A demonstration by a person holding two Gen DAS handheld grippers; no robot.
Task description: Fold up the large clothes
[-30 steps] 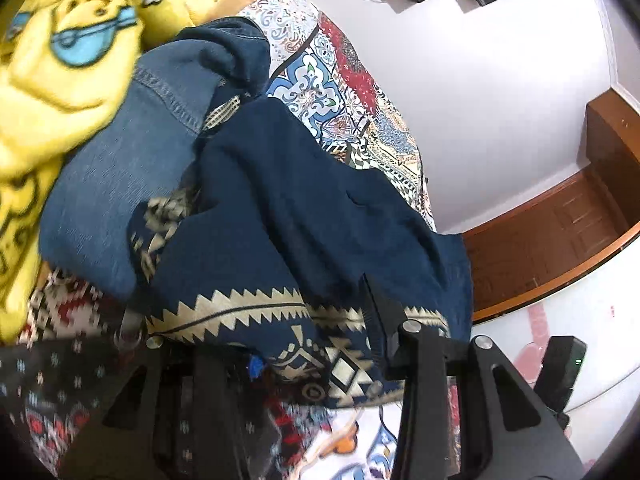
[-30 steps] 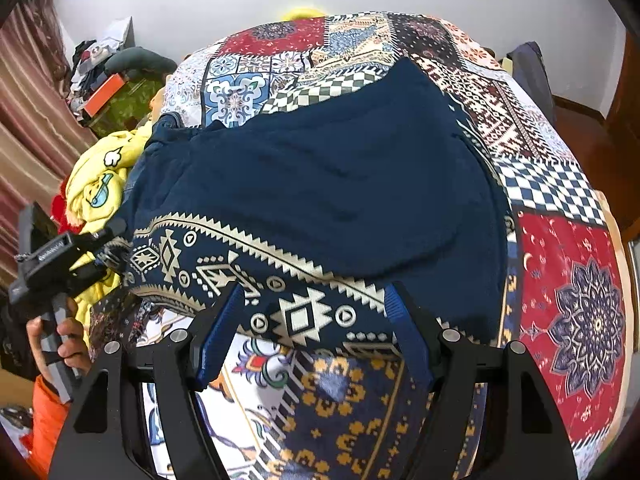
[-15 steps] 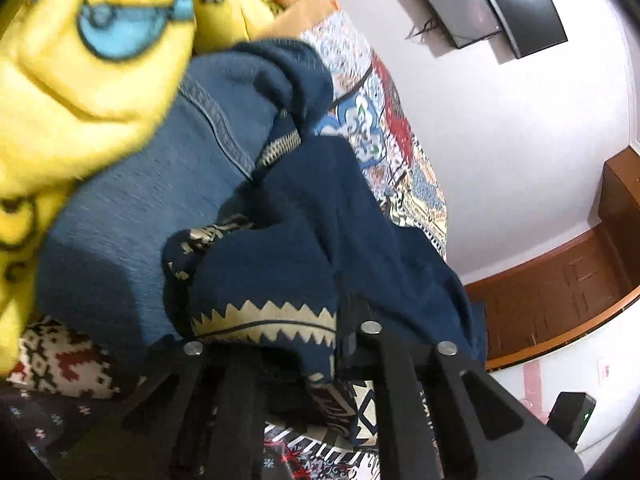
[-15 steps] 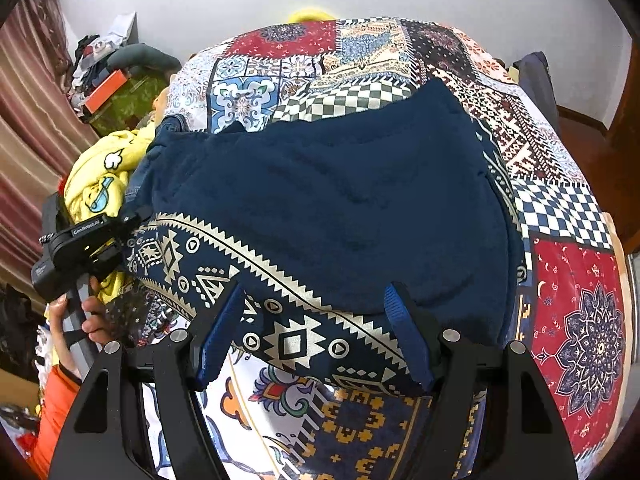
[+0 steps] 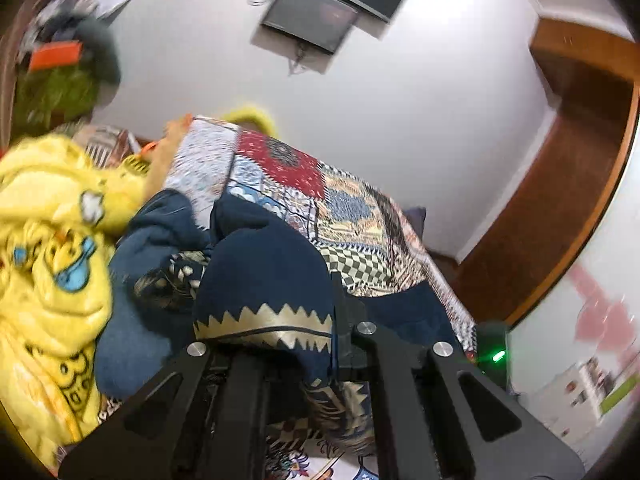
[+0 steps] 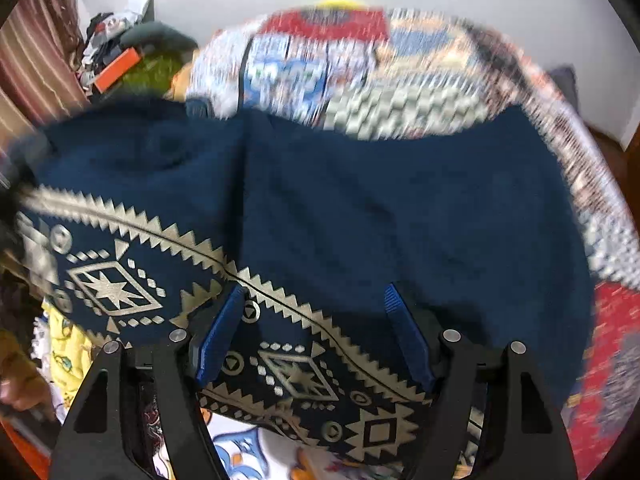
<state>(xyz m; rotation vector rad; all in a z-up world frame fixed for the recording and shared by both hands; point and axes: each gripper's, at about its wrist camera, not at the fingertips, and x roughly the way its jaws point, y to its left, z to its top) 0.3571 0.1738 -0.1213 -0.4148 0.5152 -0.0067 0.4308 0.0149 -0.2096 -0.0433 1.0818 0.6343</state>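
Note:
A large navy garment (image 6: 380,208) with a beige zigzag and diamond border lies spread on the patchwork bed cover (image 6: 400,60). My left gripper (image 5: 276,344) is shut on the garment's patterned hem (image 5: 264,320) and holds that bunched corner raised above the bed. My right gripper (image 6: 316,300) is open, its blue fingers (image 6: 218,336) spread over the hem near the front edge, not gripping. The right wrist view is motion-blurred.
A yellow cartoon-print blanket (image 5: 48,272) and blue denim (image 5: 132,332) are piled left of the garment. The patchwork bed cover (image 5: 352,216) runs to a white wall. A wooden door frame (image 5: 560,208) is at right. Clutter (image 6: 132,60) sits beyond the bed's left side.
My left gripper has closed on the hem corner and lifted it up and toward the bed's middle. My right gripper has moved in lower over the hem, still open.

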